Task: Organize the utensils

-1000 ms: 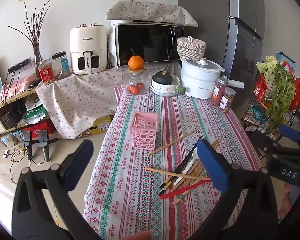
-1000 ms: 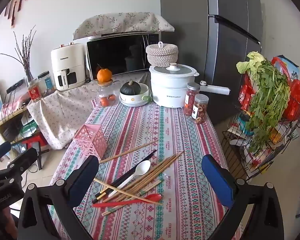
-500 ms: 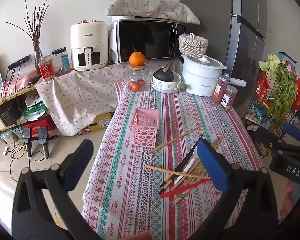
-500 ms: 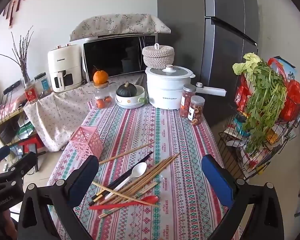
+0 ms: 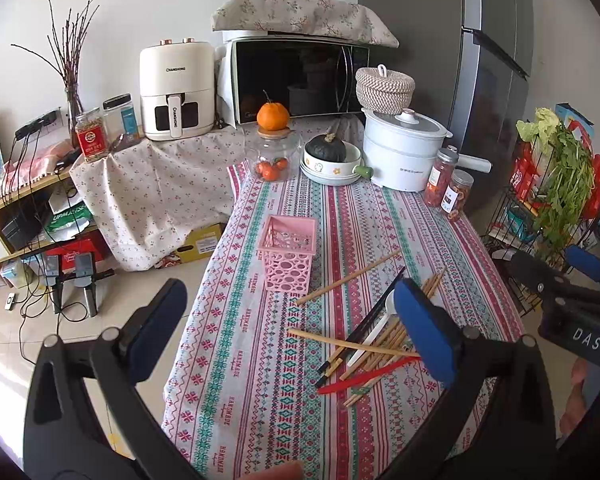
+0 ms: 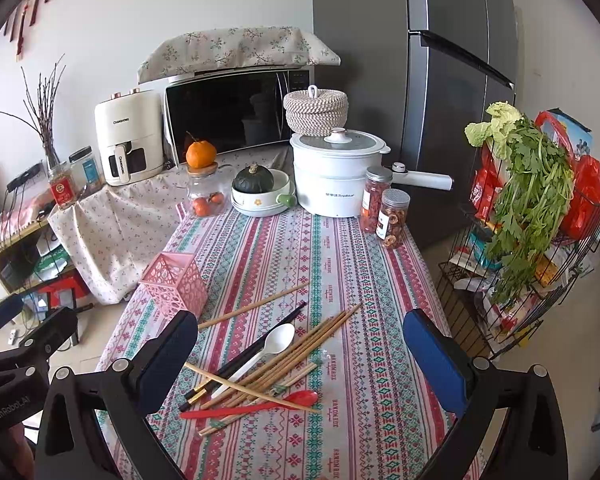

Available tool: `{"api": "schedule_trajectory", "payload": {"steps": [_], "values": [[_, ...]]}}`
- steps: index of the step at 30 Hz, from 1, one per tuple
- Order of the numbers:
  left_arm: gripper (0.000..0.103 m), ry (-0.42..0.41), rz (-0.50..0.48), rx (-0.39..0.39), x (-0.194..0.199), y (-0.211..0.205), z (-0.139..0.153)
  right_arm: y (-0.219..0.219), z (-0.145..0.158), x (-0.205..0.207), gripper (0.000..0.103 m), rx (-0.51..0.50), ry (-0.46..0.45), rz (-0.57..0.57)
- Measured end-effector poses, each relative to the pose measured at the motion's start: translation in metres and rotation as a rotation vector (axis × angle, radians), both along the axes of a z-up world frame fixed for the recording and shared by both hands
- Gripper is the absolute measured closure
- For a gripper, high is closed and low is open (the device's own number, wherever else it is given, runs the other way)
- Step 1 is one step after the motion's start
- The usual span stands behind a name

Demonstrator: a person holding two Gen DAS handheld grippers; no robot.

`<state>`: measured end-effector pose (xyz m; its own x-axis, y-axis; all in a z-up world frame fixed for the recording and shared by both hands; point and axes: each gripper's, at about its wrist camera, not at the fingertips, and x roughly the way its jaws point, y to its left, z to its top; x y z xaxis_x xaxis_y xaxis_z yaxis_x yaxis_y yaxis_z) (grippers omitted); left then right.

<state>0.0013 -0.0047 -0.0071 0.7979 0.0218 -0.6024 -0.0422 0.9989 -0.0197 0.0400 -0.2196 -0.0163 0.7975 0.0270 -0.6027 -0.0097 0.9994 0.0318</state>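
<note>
- Left gripper (image 5: 290,322) hangs above the near part of the table, jaws spread wide, nothing between them.
- Right gripper (image 6: 300,350) likewise spread wide and empty, held over the utensil pile; neither touches anything.
- Utensils lie loose on the striped tablecloth (image 6: 340,248): wooden chopsticks (image 6: 300,346) in a crossed heap, black chopsticks (image 6: 260,350), a white spoon (image 6: 276,340), a red spoon (image 6: 260,404) at the near edge of the heap.
- One stray wooden chopstick (image 6: 256,306) lies apart, just beside the pink basket (image 6: 176,284).
- Pink basket stands upright to the left of the pile; in the left wrist view it looks empty, though its floor is hard to make out through the holes.
- Stage, as a judgement: nothing sorted yet, first pick not started.
- Risk: sticks overlap, so closing on one likely drags or flips its neighbours; thin round sticks may roll out from between the pads.
- Risk: white spoon rests under and between sticks, so lifting it could scatter them toward the table edge.
- Risk: basket is light and perforated; a long stick dropped in at a tilt could tip it or poke through a hole.
- Risk: the two grippers sit near each other at the left of the pile and could collide if both reach in.
- Jars (image 6: 384,208) and white pot (image 6: 336,172) stand well apart, low hazard.
</note>
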Motion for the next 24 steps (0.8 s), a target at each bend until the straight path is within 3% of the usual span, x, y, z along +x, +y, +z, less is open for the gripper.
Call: {"api": "schedule_trajectory", "payload": {"steps": [24], "values": [[0.0, 0.003, -0.007, -0.001, -0.001, -0.0055, -0.0013, 0.0007, -0.0017, -0.0007, 0.0, 0.007, 0.0, -0.001]]}}
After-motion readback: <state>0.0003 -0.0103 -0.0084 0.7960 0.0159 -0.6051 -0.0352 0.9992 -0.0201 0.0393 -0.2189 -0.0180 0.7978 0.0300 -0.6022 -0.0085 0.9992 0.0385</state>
